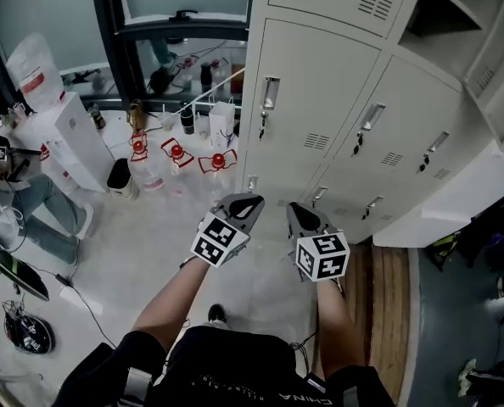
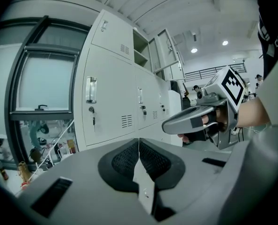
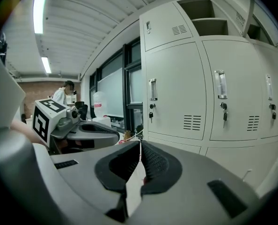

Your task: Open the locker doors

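Hovering side by side, the left gripper (image 1: 244,201) and right gripper (image 1: 306,211) both have their jaws pressed together on nothing. Closed locker doors (image 1: 310,108) stand ahead of the tips, untouched; an open upper compartment (image 1: 445,13) lies above, rightward.

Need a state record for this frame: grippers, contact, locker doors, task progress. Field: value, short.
left gripper: shut, nothing between the jaws
right gripper: shut, nothing between the jaws
contact: none; both held side by side in front of the lockers
closed doors: middle row ahead, keys hanging in the locks
handles: untouched
open compartments: upper right, shelves showing
progress: no door in front opened yet
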{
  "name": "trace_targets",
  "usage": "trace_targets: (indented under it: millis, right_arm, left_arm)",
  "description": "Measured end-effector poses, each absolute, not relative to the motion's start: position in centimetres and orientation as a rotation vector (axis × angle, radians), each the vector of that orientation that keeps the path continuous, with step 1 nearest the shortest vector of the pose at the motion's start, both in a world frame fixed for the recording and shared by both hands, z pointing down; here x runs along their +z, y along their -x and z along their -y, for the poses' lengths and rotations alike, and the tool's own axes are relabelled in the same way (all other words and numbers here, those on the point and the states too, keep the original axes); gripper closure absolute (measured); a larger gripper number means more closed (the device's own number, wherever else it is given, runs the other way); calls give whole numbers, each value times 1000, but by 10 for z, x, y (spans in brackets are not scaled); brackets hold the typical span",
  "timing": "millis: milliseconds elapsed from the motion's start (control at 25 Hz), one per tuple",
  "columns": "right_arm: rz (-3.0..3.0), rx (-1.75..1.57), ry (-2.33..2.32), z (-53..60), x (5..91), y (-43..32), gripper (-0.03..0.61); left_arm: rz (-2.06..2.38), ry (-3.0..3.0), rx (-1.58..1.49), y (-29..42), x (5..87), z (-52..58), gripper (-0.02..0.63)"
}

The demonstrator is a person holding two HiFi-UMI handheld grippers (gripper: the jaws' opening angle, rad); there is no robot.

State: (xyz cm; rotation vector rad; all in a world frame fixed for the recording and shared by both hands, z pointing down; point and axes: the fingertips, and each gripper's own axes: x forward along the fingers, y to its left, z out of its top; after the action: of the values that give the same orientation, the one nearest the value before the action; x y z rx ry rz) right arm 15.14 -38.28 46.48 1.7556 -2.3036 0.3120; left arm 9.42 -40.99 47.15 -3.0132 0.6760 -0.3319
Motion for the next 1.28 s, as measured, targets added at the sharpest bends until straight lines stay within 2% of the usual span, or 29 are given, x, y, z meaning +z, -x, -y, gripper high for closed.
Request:
trace_targets:
  millis: [600, 1280]
  right_arm:
    - [2338, 194, -1611, 415, 439, -188, 543]
    - [2386, 194, -1580, 431, 436, -180, 543]
  left_arm:
    - [-857, 2989, -234, -133, 450, 436, 593]
    - [-952, 2961, -252, -126, 441, 455, 594]
